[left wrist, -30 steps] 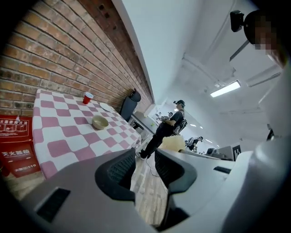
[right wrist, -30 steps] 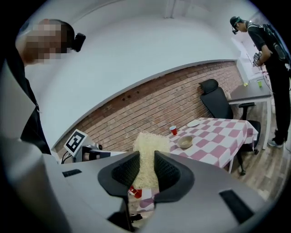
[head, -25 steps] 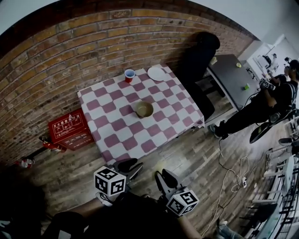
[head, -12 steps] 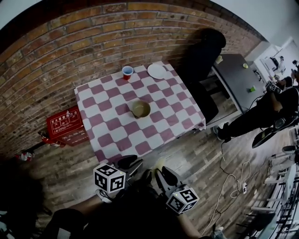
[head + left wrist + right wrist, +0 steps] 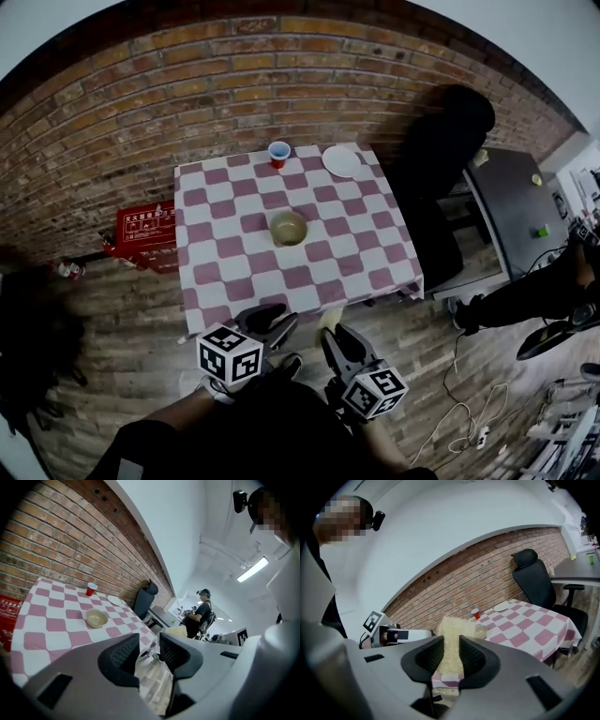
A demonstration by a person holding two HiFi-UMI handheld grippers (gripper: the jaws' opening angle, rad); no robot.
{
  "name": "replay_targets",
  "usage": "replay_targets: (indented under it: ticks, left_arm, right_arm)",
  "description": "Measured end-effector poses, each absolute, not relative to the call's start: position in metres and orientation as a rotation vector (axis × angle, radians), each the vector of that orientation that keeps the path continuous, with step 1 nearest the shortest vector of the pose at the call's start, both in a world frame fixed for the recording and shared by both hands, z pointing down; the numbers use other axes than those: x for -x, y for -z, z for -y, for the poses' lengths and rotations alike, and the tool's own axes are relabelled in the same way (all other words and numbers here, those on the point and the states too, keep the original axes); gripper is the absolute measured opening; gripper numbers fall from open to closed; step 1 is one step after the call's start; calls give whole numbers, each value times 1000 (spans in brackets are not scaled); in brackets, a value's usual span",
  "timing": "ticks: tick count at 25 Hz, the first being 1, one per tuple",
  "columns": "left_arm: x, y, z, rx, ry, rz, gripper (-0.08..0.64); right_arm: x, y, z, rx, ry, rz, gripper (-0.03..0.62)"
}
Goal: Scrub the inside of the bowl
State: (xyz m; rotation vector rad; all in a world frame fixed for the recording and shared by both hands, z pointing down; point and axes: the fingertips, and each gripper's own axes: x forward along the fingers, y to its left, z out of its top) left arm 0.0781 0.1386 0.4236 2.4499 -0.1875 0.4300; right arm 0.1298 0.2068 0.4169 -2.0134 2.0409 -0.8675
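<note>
Red box [image 5: 145, 234] on the floor by the brick wall, checked table [image 5: 216, 281], red cup [image 5: 278, 153] at its far edge, tan bowl [image 5: 289, 228] upright mid-table, white plate [image 5: 341, 160], black chair [image 5: 441, 150] beyond, left gripper [image 5: 149, 651] short of the table with jaws parted on nothing, right gripper [image 5: 451, 656] clamped on a pale scrub pad [image 5: 454, 630]

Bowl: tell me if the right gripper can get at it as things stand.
Probably yes, once it moves forward. The right gripper, shut on a pale scrubber, hangs off the near edge of the table, short of the bowl. Nothing stands between them, and the bowl is open-topped.
</note>
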Motion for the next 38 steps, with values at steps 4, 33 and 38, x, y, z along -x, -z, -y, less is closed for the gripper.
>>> replay_targets:
  ticks: [4,33,38]
  left_arm:
    - [-65,-444,-138,-2440,-539,333,135]
    - [-119,-539,86,-2302,-603,329,190]
    - [-139,-588,93,-2098,-616,362,202]
  right_arm:
    - [-138,-431,-197,1935,906,-2132,110]
    - [-229,-517,49,2393,619,-3255,110]
    - [-224,-560,82,2154,-170,-3936,110]
